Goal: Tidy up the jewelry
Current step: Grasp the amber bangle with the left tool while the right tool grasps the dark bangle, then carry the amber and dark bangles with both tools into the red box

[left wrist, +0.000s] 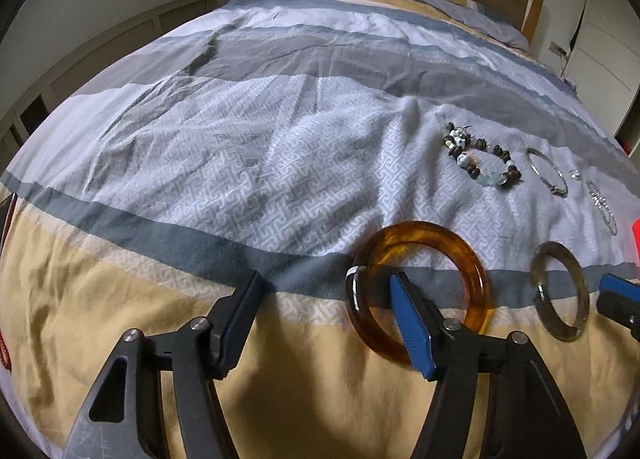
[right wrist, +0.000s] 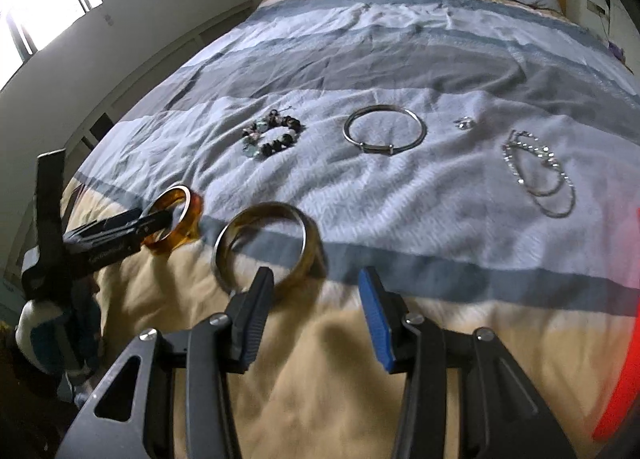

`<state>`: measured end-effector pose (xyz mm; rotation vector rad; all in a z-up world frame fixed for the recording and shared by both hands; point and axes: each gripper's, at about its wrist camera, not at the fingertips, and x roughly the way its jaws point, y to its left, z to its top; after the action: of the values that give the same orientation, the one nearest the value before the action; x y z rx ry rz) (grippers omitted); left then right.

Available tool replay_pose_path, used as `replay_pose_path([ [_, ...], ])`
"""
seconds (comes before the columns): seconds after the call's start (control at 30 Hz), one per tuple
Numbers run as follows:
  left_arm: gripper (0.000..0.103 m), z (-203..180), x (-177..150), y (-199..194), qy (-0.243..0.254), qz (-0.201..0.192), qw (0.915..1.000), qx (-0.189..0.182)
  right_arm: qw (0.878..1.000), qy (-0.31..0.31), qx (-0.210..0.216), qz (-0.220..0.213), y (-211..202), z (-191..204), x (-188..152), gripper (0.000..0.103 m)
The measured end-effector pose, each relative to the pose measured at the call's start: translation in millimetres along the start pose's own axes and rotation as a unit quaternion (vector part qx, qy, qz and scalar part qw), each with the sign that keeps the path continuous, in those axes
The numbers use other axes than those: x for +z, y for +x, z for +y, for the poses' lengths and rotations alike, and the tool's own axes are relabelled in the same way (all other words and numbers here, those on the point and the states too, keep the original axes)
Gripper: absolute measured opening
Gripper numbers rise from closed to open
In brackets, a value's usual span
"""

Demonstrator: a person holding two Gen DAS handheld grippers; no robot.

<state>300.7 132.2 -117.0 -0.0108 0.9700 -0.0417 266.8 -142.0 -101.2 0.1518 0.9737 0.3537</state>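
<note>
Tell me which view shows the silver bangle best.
The right wrist view. There the silver bangle lies near the middle of the frame as a full open circle, its clasp visible. In the left wrist view it sits far off near the right edge, squashed to a thin ellipse.

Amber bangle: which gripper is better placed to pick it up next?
Left. The left gripper is open and its blue finger already reaches through the amber bangle. The right gripper is open too, but sits at the grey bangle beside it.
</note>
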Motion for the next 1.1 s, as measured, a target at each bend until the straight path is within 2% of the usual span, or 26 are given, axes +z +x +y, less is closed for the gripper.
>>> replay_pose_path([
  [0.2, 0.064, -10, 6, 12, 0.021, 0.002, 0.9996, 0.018, 1.0, 0.009, 0.001, 0.006, 25, 3, 3, 0.042],
  [0.3, 0.059, -12, 8, 15, 0.025, -0.001, 0.9995, 0.021, 1.0, -0.007, -0.009, 0.009, 33, 9, 4, 0.042],
  [0.37, 0.05, -16, 9, 16, 0.032, -0.005, 0.9993, 0.019, 0.999, -0.021, -0.018, 0.016, 38, 13, 4, 0.042],
  [0.43, 0.03, -24, 10, 16, 0.047, -0.007, 0.9987, 0.015, 0.999, -0.033, -0.025, 0.019, 42, 16, 6, 0.041],
  [0.47, 0.027, -31, 9, 16, 0.06, -0.009, 0.998, 0.018, 0.999, -0.04, -0.028, 0.02, 43, 18, 7, 0.038],
  [0.53, 0.016, -39, 8, 14, 0.074, -0.01, 0.9969, 0.026, 0.998, -0.055, -0.038, 0.018, 44, 21, 7, 0.019],
  [0.57, 0.014, -41, 7, 13, 0.075, -0.008, 0.9969, 0.023, 0.998, -0.053, -0.036, 0.018, 44, 20, 8, 0.015],
  [0.6, 0.013, -41, 7, 11, 0.071, -0.007, 0.9973, 0.019, 0.998, -0.044, -0.028, 0.018, 42, 17, 8, 0.009],
  [0.87, 0.01, -44, -7, -17, 0.041, -0.008, 0.9991, -0.002, 0.999, -0.038, -0.01, -0.003, 7, 17, -3, 0.008],
  [1.1, 0.01, -55, -23, -64, 0.041, -0.024, 0.9988, 0.003, 0.998, -0.029, -0.019, -0.046, -63, 13, -18, 0.008],
])
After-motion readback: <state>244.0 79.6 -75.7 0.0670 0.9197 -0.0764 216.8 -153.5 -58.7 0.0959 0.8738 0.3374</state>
